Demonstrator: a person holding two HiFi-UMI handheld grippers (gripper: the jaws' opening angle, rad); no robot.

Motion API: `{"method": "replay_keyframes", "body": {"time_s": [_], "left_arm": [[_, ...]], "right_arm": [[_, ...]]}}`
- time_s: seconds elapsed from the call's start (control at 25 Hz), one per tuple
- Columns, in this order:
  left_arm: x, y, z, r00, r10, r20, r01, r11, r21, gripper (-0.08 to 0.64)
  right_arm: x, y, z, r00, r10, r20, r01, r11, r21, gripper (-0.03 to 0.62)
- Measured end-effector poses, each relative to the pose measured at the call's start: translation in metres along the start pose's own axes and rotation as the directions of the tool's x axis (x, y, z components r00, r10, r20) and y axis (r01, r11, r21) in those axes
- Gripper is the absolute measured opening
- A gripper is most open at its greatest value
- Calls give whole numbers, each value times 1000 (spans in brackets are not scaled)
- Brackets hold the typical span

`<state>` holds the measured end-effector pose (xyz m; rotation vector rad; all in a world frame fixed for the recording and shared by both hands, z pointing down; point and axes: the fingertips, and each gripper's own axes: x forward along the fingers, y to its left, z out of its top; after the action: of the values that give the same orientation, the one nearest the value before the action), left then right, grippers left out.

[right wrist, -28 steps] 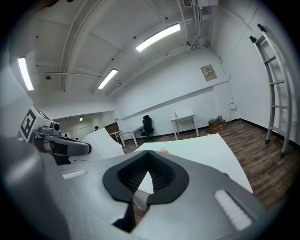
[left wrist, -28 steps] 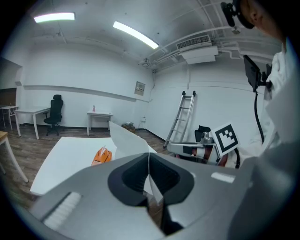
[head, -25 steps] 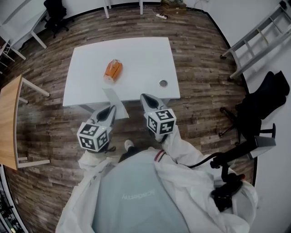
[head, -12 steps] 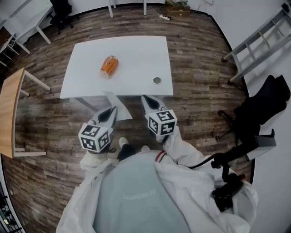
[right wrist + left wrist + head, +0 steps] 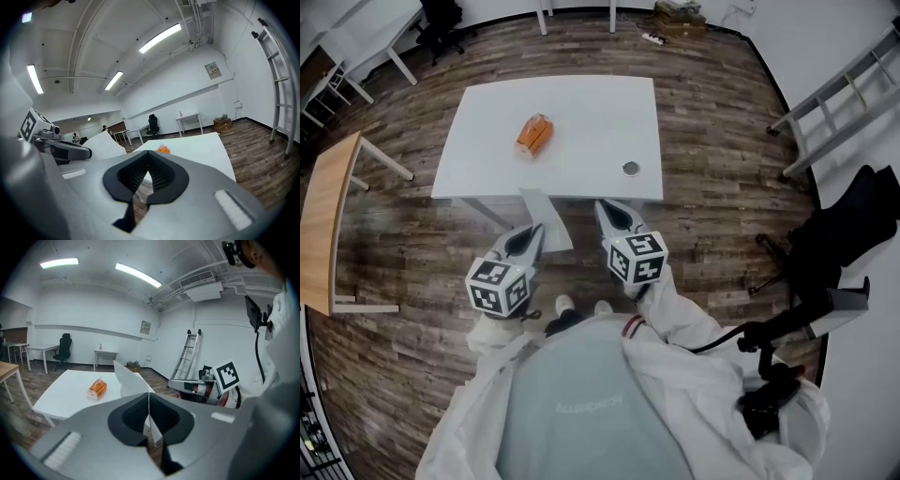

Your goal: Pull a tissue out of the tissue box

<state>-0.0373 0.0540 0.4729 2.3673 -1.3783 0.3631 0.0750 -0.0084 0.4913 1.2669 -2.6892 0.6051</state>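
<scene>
A person in a white suit stands on a wood-plank floor (image 5: 712, 187), just back from a white counter (image 5: 591, 103), with a gripper in each hand. The left gripper (image 5: 532, 234) has its fingers clenched on a white tissue (image 5: 546, 216). The sheet rises from the fingertips like a thin, creased sail, over the floor at the counter's near edge. The orange tissue box (image 5: 533, 136) lies on the counter, well apart from the tissue, so the sheet appears fully drawn out. The right gripper (image 5: 607, 210) points toward the counter beside the left one, its fingers pressed together with nothing between them.

The tissue will likely handle as very light, soft and easy to tear. It bends under its own weight and could slip from a shallow pinch. It is held at one edge, which looks like enough for so light a sheet.

A small round object (image 5: 630, 169) sits near the counter's near edge, to the right of the box. A wooden table (image 5: 328, 216) stands at the left, with a ladder (image 5: 834, 94) and a black chair (image 5: 848, 216) at the right. None of these stands between the grippers and the counter.
</scene>
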Motion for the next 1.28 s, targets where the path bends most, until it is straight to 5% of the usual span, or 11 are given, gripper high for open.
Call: {"method": "replay_keyframes", "body": {"time_s": [0.76,1.08,1.28], "left_arm": [[-12,60,-7,999,46,12,-47,999,25,0],[-16,72,-7,987,157,23,-159,968,192,0],[-21,80,-3,976,208,65,-218,953,213,0]], "right_arm": [[19,25,-3,998,-53,20,53,999,-2,0],[21,26,0,998,-61,26,61,998,-13,0],[23,27,0,998,-64,25,64,998,-14,0]]}}
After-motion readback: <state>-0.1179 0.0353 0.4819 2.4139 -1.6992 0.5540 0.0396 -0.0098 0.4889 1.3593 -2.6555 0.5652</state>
